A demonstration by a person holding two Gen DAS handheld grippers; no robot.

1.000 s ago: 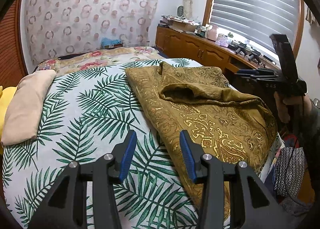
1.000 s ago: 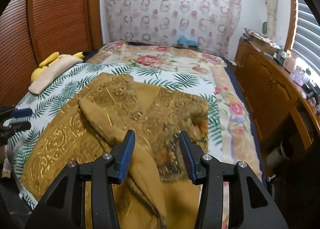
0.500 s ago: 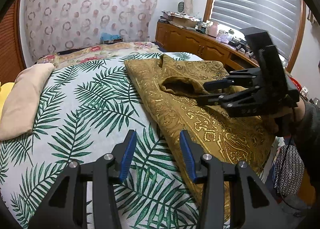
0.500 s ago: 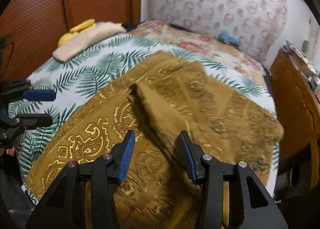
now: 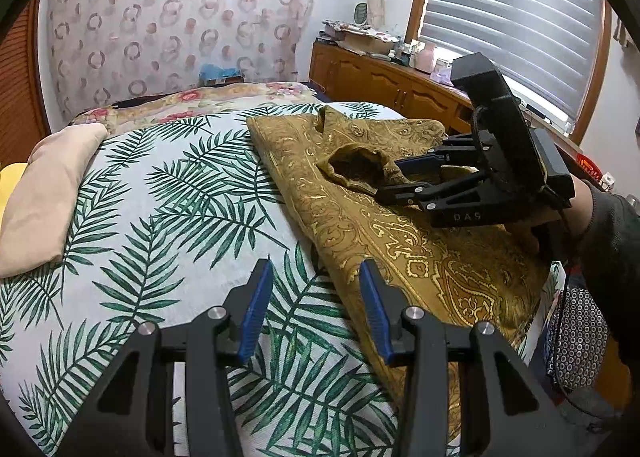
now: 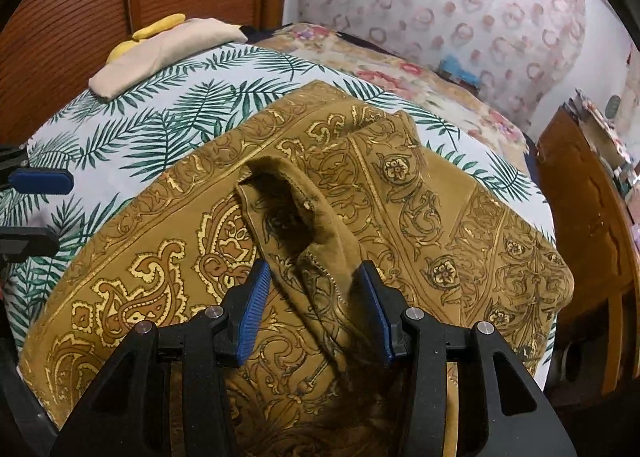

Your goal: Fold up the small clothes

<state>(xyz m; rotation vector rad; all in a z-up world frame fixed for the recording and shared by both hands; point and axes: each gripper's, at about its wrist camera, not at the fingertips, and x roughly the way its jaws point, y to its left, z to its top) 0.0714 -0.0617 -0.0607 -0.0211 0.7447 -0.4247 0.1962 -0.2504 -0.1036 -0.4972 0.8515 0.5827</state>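
A mustard-gold garment with gold paisley print lies spread on the bed's white sheet printed with green palm leaves, near the bed's right side. Its open sleeve cuff stands up in a loose fold. The right tool straddles this sleeve, blue pads apart, not pressing the cloth. The left tool hovers over the sheet beside the garment's edge, jaws partly spread and empty. A beige folded cloth rests at the far left.

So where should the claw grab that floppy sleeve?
Grab the sleeve near its open cuff, from above. It bulges up off the flat shirt there, so the right claw straddling it can probably pinch only the sleeve.
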